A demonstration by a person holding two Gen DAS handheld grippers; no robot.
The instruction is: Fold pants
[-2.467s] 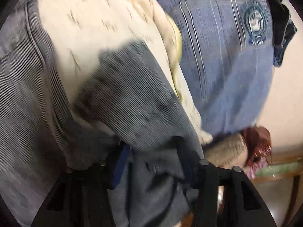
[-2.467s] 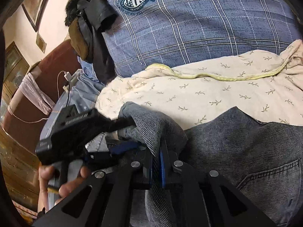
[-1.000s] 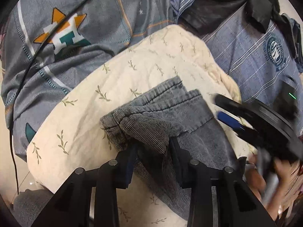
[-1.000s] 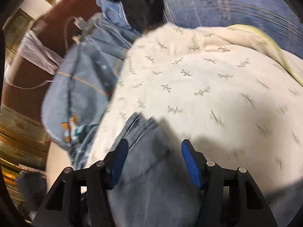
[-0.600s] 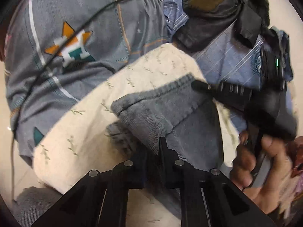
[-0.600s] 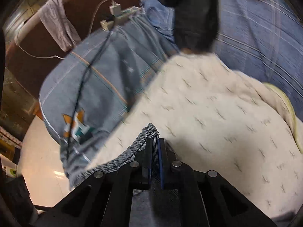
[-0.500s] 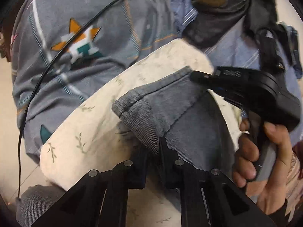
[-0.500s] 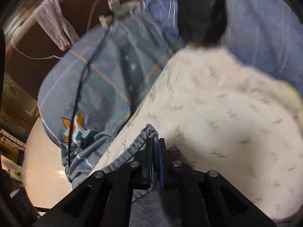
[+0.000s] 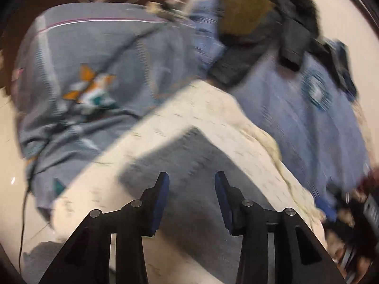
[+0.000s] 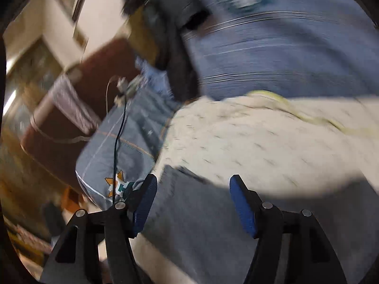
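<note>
The pants (image 9: 189,189), grey denim, lay folded on a cream sheet (image 9: 236,123) spread over a bed, beside a grey cover (image 9: 106,54) and a blue plaid shirt (image 9: 308,118). The left tongs (image 9: 191,179) were held apart above the fold, with nothing between the fingers (image 9: 161,196). The right tongs (image 10: 193,184) were likewise spread wide over a corner of the pants (image 10: 189,213), gripping nothing. Both views were smeared by motion, so hems and edges could not be made out.

Several risks could be judged from this. With neither side pinned, the stiff top layer might spring open or slide off the soft, uneven sheet. A hurried re-grasp might catch the sheet along with the denim, or only one layer, and the fold would be dragged askew. A black cable (image 10: 118,142) on the cover lay near the right tongs and might be snagged if they were swung that way.
</note>
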